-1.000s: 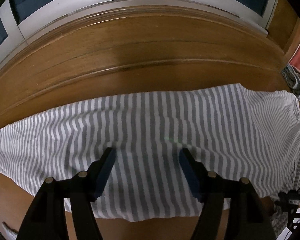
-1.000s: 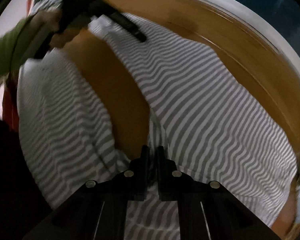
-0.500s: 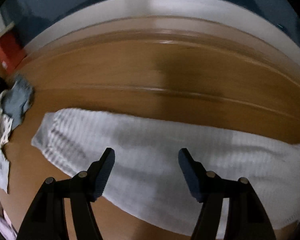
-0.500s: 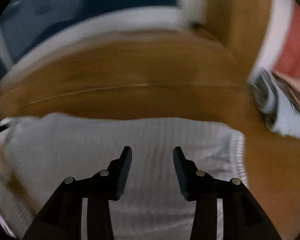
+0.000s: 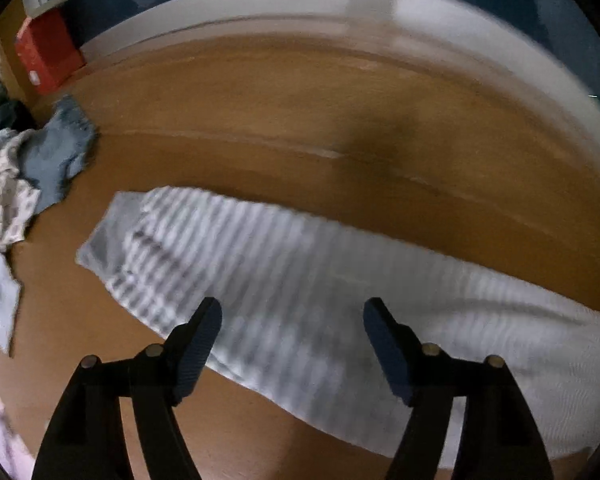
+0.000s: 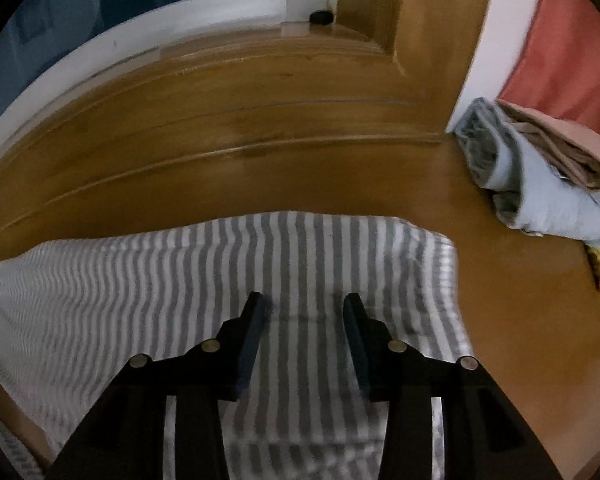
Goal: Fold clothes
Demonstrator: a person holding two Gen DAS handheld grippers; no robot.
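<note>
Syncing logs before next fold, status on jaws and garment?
Left gripper jaws opening, nothing between them; right gripper open, empty. Striped garment folded long, flat on wooden surface. Loose clothes and folded stack off to sides, clear.

Grey-and-white striped shirt [image 6: 300, 272] on brown wooden floor [image 6: 260, 172]; red box [image 5: 46, 52].

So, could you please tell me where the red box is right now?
The red box shows only in the left wrist view, at the upper left, standing at the far edge of the wooden surface behind the pile of loose clothes.
</note>
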